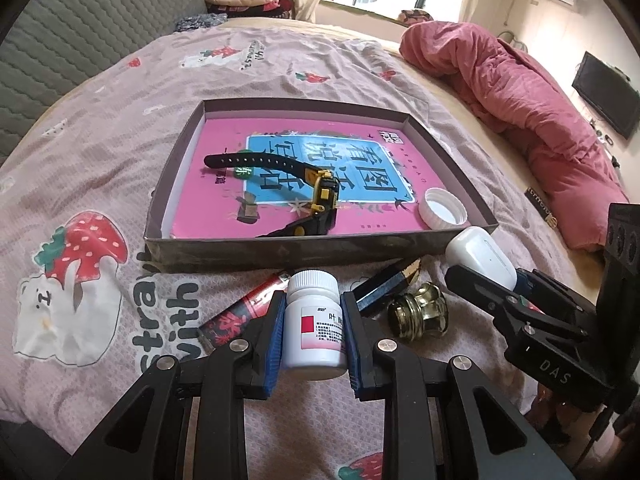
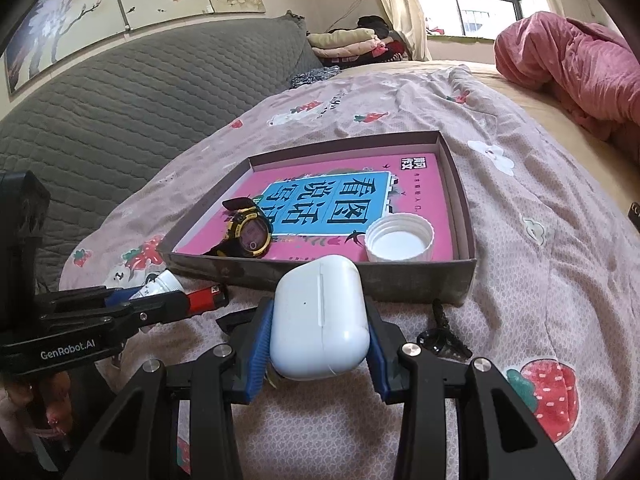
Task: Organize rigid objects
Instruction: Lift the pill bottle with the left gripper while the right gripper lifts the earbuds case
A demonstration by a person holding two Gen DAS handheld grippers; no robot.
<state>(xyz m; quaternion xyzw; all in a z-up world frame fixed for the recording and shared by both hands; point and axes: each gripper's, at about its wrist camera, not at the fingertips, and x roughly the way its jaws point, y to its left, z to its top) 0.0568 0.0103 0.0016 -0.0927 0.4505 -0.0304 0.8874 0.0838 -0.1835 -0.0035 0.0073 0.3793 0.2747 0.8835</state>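
Left wrist view: the left hand-held gripper [image 1: 312,326] occupies the lower centre of the frame, its blue pads [image 1: 276,340] clamped against both sides of a white pill bottle [image 1: 313,322] that stands upright with its cap toward the top of the frame. The bottle sits over the pink strawberry-print bed cover [image 1: 100,184]. Just left of the bottle lies a red lighter [image 1: 250,306]; just right lie a dark blue flat object [image 1: 386,284] and a brass-coloured knob [image 1: 420,312]. Above these, at frame centre, an open shallow box [image 1: 280,254] holds a pink book [image 1: 224,220], a black-and-yellow watch [image 1: 316,194] and a white screw cap [image 1: 442,210] in its lower right corner. At the right edge, the right hand-held gripper [image 1: 508,292] grasps a white earbud case [image 1: 478,256] just outside the near right corner of the box. Right wrist view: the right hand-held gripper [image 2: 320,340] at lower centre is closed on the white earbud case [image 2: 320,320], the pads contacting both of its sides, directly in front of the near wall of the box [image 2: 400,280]. The watch [image 2: 250,236] and screw cap [image 2: 400,240] lie inside the box. The left hand-held gripper [image 2: 132,300] enters from the left edge, holding the pill bottle [image 2: 166,282] near the lighter [image 2: 208,296]. A small black object [image 2: 440,338] lies on the bed cover at lower right of the case.
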